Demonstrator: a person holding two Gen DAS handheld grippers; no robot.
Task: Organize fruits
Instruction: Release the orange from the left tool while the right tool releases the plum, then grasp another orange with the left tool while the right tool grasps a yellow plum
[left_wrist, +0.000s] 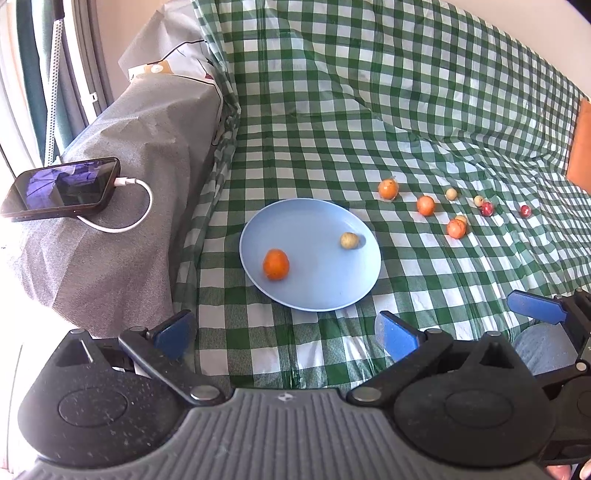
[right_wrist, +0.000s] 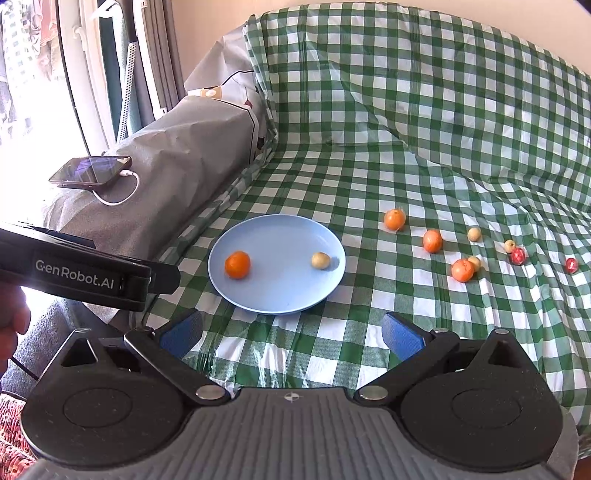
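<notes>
A light blue plate (left_wrist: 317, 291) (right_wrist: 280, 295) lies on the green checked cloth. It holds an orange (left_wrist: 275, 264) (right_wrist: 237, 264) and a small yellowish fruit (left_wrist: 349, 240) (right_wrist: 320, 260). Several loose fruits lie in a row to its right: oranges (left_wrist: 426, 205) (right_wrist: 432, 240), small yellowish ones (left_wrist: 451, 193) (right_wrist: 474, 234) and red ones (left_wrist: 487, 209) (right_wrist: 518, 256). My left gripper (left_wrist: 284, 334) is open and empty, near the plate's front edge. My right gripper (right_wrist: 291, 334) is open and empty, also in front of the plate.
A phone (left_wrist: 62, 188) (right_wrist: 90, 170) on a white charging cable lies on the grey covered armrest (left_wrist: 122, 221) at the left. The checked cloth rises over a backrest (left_wrist: 369, 74) behind. The other gripper's body (right_wrist: 85, 273) shows at the left of the right wrist view.
</notes>
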